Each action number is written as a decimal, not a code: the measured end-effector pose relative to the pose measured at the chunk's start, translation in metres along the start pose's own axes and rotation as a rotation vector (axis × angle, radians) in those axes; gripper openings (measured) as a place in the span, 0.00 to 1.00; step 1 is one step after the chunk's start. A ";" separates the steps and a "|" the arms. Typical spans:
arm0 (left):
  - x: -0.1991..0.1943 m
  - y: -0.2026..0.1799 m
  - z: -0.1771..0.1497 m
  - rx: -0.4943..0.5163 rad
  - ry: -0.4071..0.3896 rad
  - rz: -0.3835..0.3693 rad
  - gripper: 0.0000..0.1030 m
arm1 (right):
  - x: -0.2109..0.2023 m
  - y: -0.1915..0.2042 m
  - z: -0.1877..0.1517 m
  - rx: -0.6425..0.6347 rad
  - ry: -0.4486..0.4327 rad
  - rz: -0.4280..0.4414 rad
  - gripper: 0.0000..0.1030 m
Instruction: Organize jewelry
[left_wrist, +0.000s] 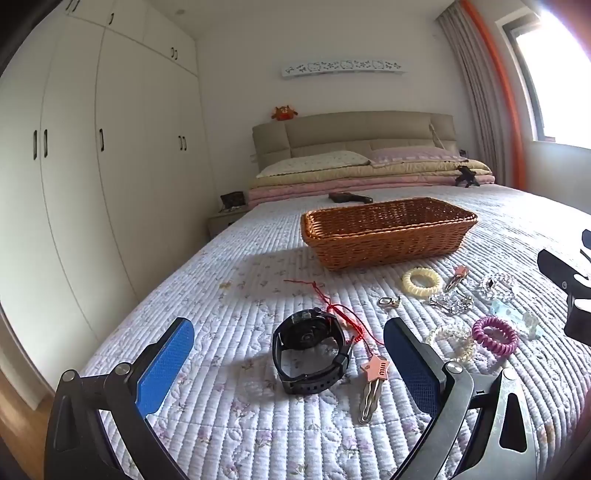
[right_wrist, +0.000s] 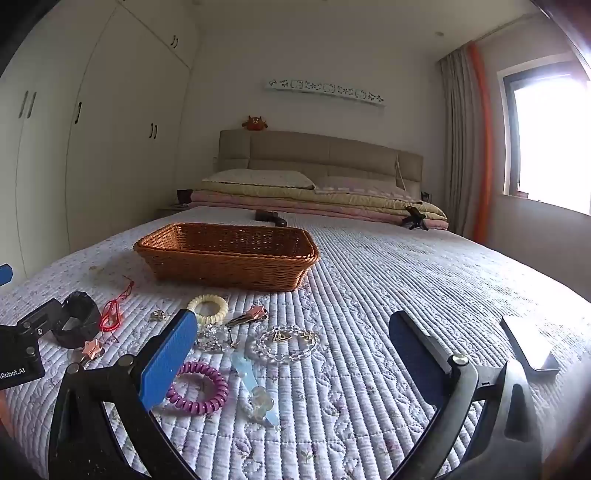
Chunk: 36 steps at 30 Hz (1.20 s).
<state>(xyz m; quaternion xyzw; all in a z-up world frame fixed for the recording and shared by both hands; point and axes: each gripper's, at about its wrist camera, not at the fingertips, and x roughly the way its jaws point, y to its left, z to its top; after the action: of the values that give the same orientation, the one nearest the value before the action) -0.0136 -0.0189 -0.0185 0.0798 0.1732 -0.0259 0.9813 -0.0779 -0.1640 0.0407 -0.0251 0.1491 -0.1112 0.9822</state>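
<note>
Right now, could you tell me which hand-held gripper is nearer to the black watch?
Left. The left hand-held gripper frames the black watch between its open fingers; the right hand-held gripper is off to the watch's right.

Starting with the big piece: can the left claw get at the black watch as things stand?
Probably yes. The left claw is open with the watch lying right between its fingers; only the red cord at the watch's far edge might snag.

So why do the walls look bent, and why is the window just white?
Both views use fisheye lenses, curving the wardrobe edges. Left view: the window is overexposed, and the basket casts a shadow leftward. Right view: same window glare.
</note>
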 end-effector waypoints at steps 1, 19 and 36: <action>0.000 0.001 0.000 -0.002 0.000 -0.001 0.99 | 0.000 0.000 0.000 0.000 0.001 -0.001 1.00; 0.003 0.008 0.000 -0.048 0.014 -0.027 0.99 | 0.000 0.002 0.000 -0.014 -0.001 -0.001 1.00; 0.007 0.012 0.000 -0.076 0.038 -0.060 0.99 | 0.002 -0.001 -0.001 -0.004 0.003 -0.004 1.00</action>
<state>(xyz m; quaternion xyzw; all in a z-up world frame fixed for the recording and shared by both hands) -0.0059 -0.0073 -0.0196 0.0376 0.1948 -0.0474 0.9790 -0.0770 -0.1649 0.0390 -0.0272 0.1507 -0.1130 0.9817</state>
